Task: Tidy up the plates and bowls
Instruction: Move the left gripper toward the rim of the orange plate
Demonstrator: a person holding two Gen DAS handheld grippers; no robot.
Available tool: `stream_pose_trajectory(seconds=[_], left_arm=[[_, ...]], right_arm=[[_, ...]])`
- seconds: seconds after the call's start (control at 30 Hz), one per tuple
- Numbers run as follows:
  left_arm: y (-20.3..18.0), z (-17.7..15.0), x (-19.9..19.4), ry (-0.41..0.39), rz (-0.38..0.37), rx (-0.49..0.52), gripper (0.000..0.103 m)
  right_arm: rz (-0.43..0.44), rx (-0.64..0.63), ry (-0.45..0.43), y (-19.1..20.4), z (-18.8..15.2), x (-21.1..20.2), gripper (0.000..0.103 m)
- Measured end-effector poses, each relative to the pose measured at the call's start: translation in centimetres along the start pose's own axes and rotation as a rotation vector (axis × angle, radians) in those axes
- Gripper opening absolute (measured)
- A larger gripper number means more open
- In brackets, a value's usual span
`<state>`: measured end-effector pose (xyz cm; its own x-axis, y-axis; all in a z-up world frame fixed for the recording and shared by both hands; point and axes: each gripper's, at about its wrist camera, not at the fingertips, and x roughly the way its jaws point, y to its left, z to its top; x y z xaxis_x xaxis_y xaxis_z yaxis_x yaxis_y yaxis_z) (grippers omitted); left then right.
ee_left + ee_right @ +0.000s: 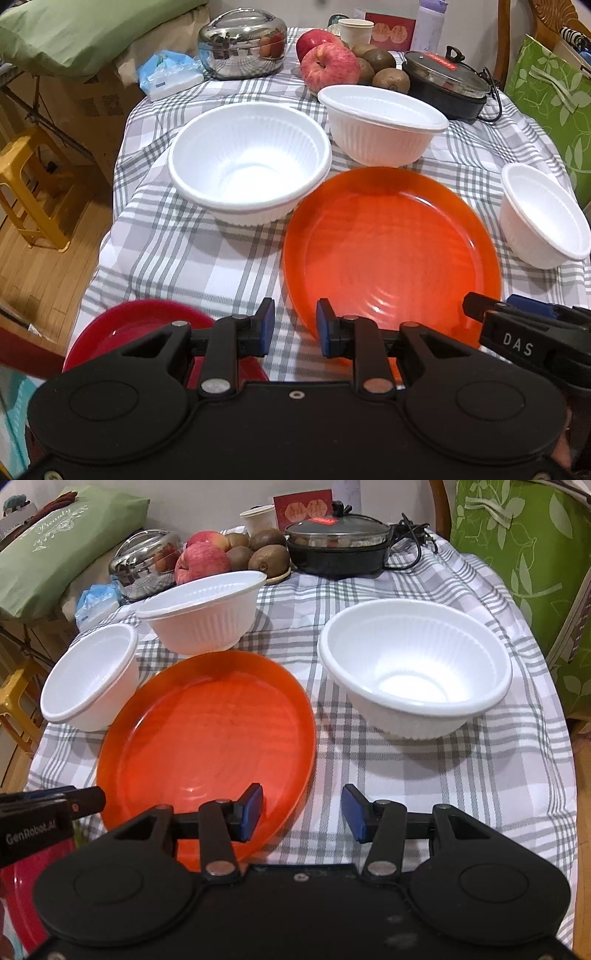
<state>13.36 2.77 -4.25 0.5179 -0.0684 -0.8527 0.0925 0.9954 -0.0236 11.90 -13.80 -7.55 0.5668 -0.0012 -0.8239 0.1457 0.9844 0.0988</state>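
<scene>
Bowls (251, 166) of white foam sat apart around the orange plate (391, 251) on the desk (184, 251) (unstacked, likely awaiting nesting); left hand-held gripper (291, 328) and right hand-held gripper (303, 812) hung spread, pinching nothing

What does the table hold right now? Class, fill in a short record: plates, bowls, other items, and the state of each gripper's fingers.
plates: orange plate at centre; red plate at the near left edge
bowls: three white bowls, all upright, all apart
surface: checked tablecloth
other items: apples, kiwis, steel pot, black lidded pan
left gripper: fingers open, holding nothing
right gripper: fingers open, holding nothing
</scene>
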Motion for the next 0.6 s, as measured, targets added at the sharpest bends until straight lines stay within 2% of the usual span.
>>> stream_pose_trajectory(seconds=[0.33,0.6], left_arm=[[1.0,0.7,2.1,0.003,0.003,-0.051,0.032],[1.0,1.5,3.4,0.005,0.004,-0.043,0.033]], right_arm=[[0.000,-0.004,-0.032,-0.2,0.9,1.1,0.051],[-0.004,-0.056,-0.056,0.5,1.8,2.1,0.051]])
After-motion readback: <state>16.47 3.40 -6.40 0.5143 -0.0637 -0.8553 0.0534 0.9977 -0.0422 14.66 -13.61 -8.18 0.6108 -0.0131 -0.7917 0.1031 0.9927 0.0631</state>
